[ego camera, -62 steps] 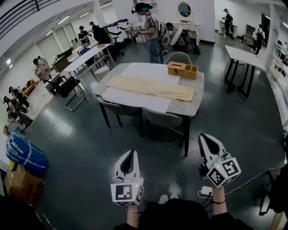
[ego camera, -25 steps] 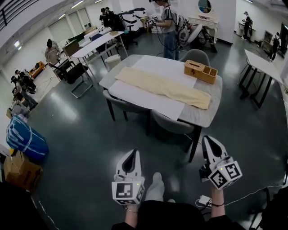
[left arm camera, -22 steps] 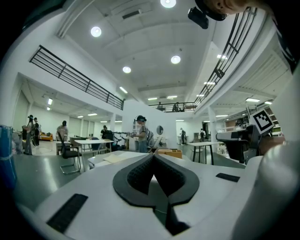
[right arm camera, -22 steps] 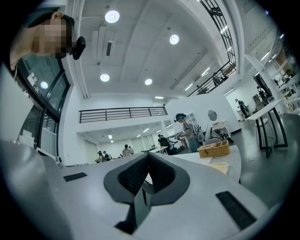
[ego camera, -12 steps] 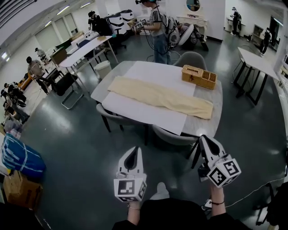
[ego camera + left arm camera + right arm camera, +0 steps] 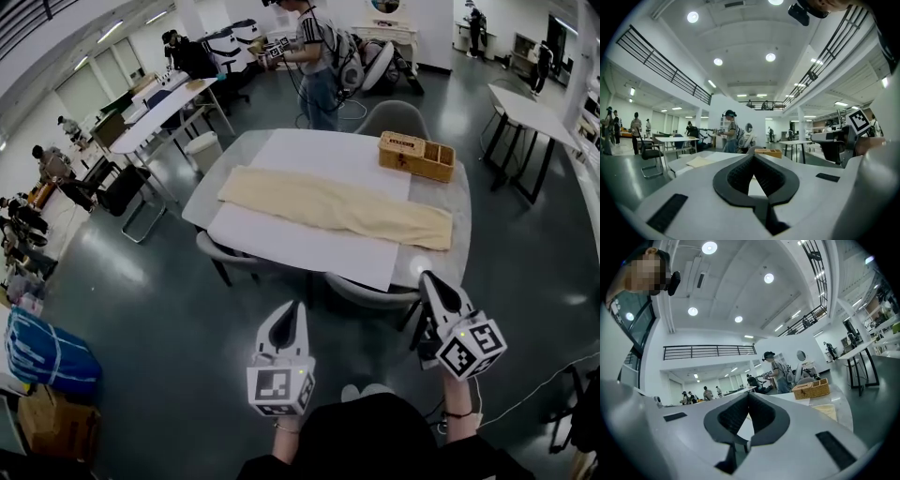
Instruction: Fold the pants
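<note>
Beige pants [image 6: 337,206] lie flat and lengthwise on a white sheet [image 6: 309,248] that covers a grey table [image 6: 439,261]. Both grippers are held level in front of the table's near edge, short of the pants. My left gripper [image 6: 292,312] is shut and holds nothing; it is below the sheet's near edge. My right gripper [image 6: 427,280] is shut and empty too, close to the table's near right corner. In the left gripper view the pants [image 6: 701,161] show far off beyond the shut jaws. In the right gripper view the pants [image 6: 829,411] lie to the right of the jaws.
A wicker basket [image 6: 416,156] stands on the table's far right. Grey chairs [image 6: 370,292] [image 6: 230,251] are tucked in at the near side, another chair [image 6: 394,116] at the far side. A person [image 6: 314,56] stands behind the table. A cable [image 6: 525,398] runs on the floor at right.
The table has come closer and larger in the head view. Both grippers have moved forward toward its near edge, still shut.
</note>
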